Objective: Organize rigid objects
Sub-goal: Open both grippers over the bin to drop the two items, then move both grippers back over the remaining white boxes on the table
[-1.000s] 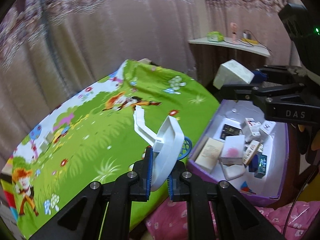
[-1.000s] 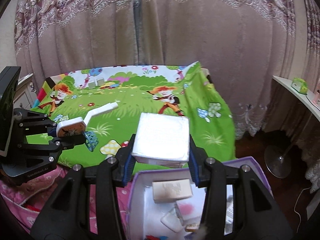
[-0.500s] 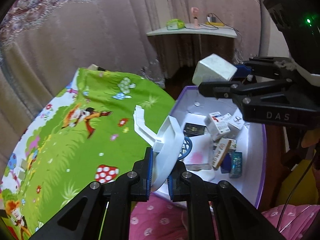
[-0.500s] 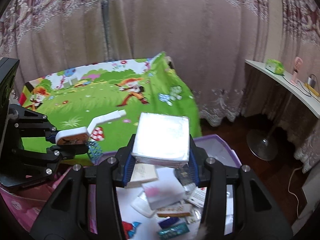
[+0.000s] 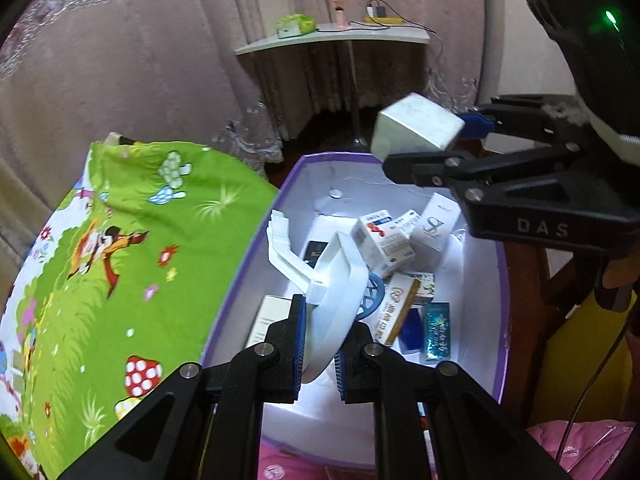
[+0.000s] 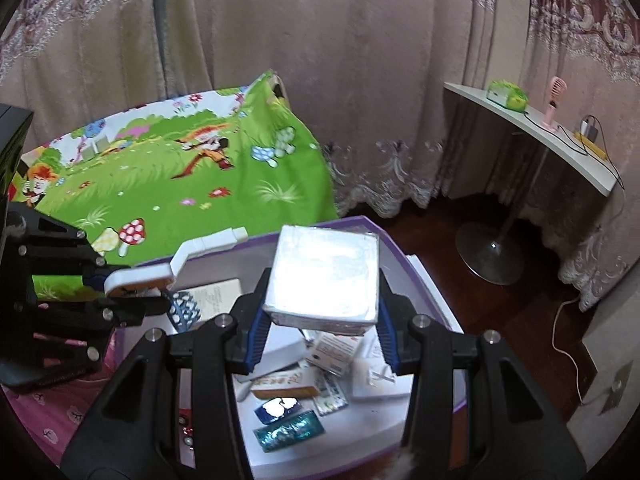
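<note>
We judged the job nearly done — several small cartons (image 5: 384, 240) already lay in the purple box (image 5: 500, 352) below both grippers, while our left gripper (image 5: 318, 354) clamped a white plastic piece (image 5: 340, 304) and our right gripper (image 6: 320, 336) clamped a white box (image 6: 324, 280) — both over it, unreleased.

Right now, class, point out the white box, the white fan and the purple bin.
white box (image 6: 324, 276): right wrist view, top face.
white fan (image 5: 340, 296): left wrist view, rim.
purple bin (image 5: 240, 280): left wrist view, left wall.

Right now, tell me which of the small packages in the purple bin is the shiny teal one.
The teal foil packet lying flat at the near end of the purple bin, beside a dark blue packet. The other packages are white or cream cardboard boxes.
</note>
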Available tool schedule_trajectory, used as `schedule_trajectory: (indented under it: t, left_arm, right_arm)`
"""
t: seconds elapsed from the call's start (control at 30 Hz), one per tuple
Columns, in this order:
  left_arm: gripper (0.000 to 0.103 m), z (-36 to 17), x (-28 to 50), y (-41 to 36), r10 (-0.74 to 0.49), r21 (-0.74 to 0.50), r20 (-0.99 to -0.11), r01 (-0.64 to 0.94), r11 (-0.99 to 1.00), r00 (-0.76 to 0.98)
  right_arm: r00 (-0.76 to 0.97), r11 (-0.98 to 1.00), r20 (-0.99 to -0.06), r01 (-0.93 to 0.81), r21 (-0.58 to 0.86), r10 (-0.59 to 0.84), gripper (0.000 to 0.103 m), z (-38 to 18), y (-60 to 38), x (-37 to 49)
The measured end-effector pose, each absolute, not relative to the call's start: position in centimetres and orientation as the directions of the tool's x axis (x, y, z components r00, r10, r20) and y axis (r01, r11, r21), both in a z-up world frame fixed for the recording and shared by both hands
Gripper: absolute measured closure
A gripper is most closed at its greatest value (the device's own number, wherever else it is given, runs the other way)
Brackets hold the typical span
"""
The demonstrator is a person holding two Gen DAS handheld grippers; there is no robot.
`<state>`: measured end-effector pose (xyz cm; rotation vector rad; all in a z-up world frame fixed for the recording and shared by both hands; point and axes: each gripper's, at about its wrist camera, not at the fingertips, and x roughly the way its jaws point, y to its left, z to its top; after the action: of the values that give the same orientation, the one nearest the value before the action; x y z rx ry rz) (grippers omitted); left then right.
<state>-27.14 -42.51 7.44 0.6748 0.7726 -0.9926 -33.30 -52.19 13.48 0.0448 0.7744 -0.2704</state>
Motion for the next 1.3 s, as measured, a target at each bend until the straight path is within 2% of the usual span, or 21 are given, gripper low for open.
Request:
schedule_trajectory:
  t: [0.17,0.23,0.27,0.3,0.37,0.4,0.6,0.73,0.97,1.13,1.3]
  left_arm:
    - [0.089,6.6,-27.2,-42.6,-0.488,0.104,-0.821,0.919,0.38,0.295]
    - [0.081,6.5,-27.1,-42.4,-0.508,0.073,-0.819,0.926,0.371,0.268]
    - [0.07,6.5,-26.9,-42.2,-0.508,0.078,-0.814,0.92,0.383,0.281]
    - [0.054,6.5,-26.7,-42.0,-0.513,0.08,-0.806,0.914,0.398,0.294]
    - [0.037,6.7,-25.9,-41.0,-0.526,0.068,-0.791,0.898,0.434,0.314]
    - [0.035,6.7,-25.4,-40.4,-0.529,0.067,-0.783,0.89,0.45,0.326]
    - [0.032,6.2,-20.1,-34.8,-0.487,0.078,-0.754,0.796,0.6,0.441]
    - [0.032,5.6,-15.7,-28.4,-0.419,0.08,-0.742,0.69,0.719,0.523]
    - [0.027,4.2,-6.2,-12.9,-0.163,0.125,-0.729,0.363,0.923,0.665]
    - [0.027,3.4,-1.4,-2.8,0.037,0.136,-0.721,0.089,0.987,0.692]
    - [0.027,1.5,-0.3,2.6,0.136,0.146,-0.732,-0.041,0.988,0.667]
  right_arm:
    - [0.66,0.964,-0.716,0.257,-0.068,-0.227,0.053,12.9,-52.6,-32.9]
    - [0.647,0.961,-0.725,0.265,-0.08,-0.238,0.048,12.7,-52.5,-32.7]
    - [0.63,0.956,-0.734,0.28,-0.091,-0.254,0.038,12.6,-52.6,-32.5]
    - [0.621,0.953,-0.739,0.289,-0.096,-0.262,0.034,12.6,-52.6,-32.3]
    - [0.617,0.952,-0.742,0.292,-0.094,-0.263,0.031,12.7,-52.5,-32.0]
    - [0.617,0.955,-0.745,0.282,-0.092,-0.254,0.031,12.9,-52.3,-31.6]
    - [0.608,0.977,-0.765,0.15,-0.152,-0.212,0.025,12.6,-47.3,-26.7]
    - [0.611,0.991,-0.786,-0.01,-0.131,-0.097,0.024,11.3,-41.4,-21.2]
    - [0.546,0.947,-0.829,-0.313,-0.068,0.121,0.023,6.9,-28.4,-8.1]
    - [0.468,0.932,-0.85,-0.355,0.068,0.24,0.023,3.1,-20.8,2.1]
    - [0.505,0.921,-0.815,-0.381,0.084,0.284,0.023,2.0,-13.8,10.4]
